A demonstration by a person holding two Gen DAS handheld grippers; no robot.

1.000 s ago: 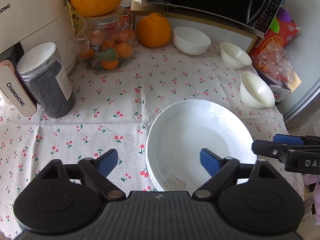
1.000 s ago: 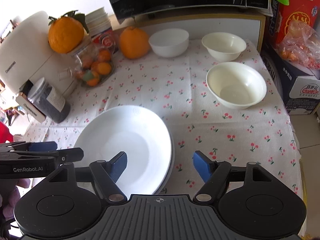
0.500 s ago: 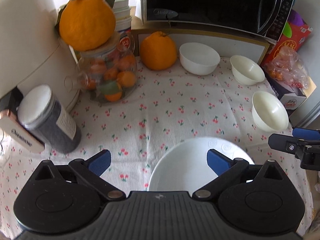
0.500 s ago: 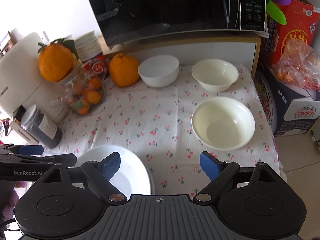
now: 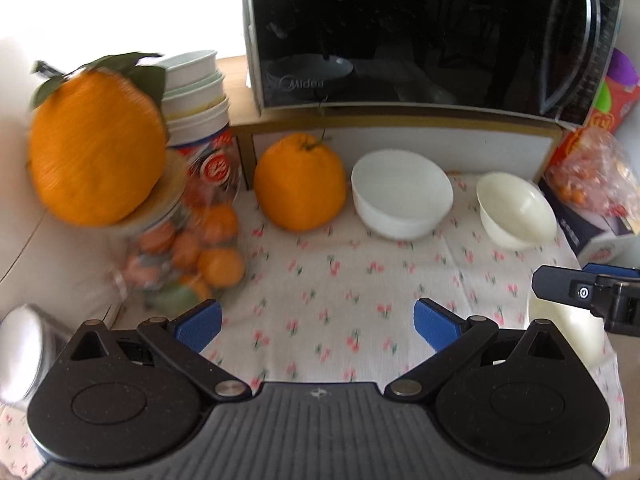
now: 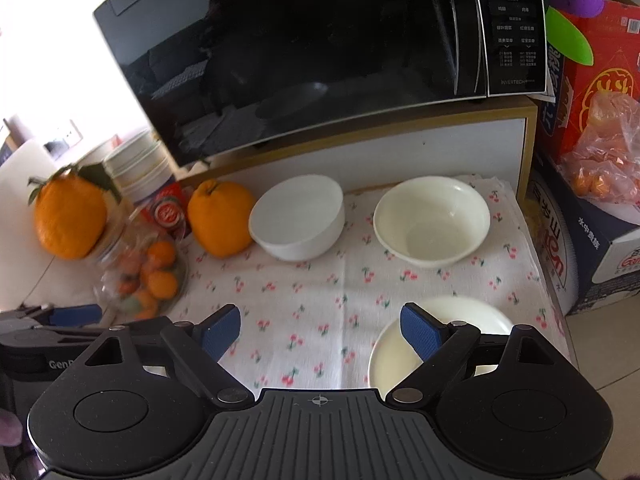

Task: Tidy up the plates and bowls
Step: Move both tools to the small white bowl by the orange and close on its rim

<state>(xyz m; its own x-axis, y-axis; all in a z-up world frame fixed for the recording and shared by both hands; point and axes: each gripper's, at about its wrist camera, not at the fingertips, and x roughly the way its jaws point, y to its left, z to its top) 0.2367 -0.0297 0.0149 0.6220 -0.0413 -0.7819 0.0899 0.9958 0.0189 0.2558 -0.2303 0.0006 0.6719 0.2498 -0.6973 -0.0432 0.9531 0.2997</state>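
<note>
Three bowls stand on the cherry-print tablecloth (image 6: 320, 300). A white bowl (image 6: 298, 222) sits at the back beside a big orange; it also shows in the left wrist view (image 5: 402, 194). A cream bowl (image 6: 432, 220) sits to its right, also in the left wrist view (image 5: 516, 210). A third cream bowl (image 6: 444, 336) lies just under my right gripper's right finger. My right gripper (image 6: 320, 328) is open and empty. My left gripper (image 5: 318, 324) is open and empty above bare cloth. The plates are out of view.
A black microwave (image 6: 320, 40) stands on a wooden shelf behind the bowls. A big orange (image 5: 300, 182) sits left of the white bowl. A glass jar of small oranges (image 5: 188, 248) with an orange on top stands at the left. Boxes and a bag of fruit (image 6: 604, 160) stand at the right.
Both grippers have moved forward toward the microwave and tilted up. The white plates have dropped out of view beneath them. Both grippers stayed open and empty.
</note>
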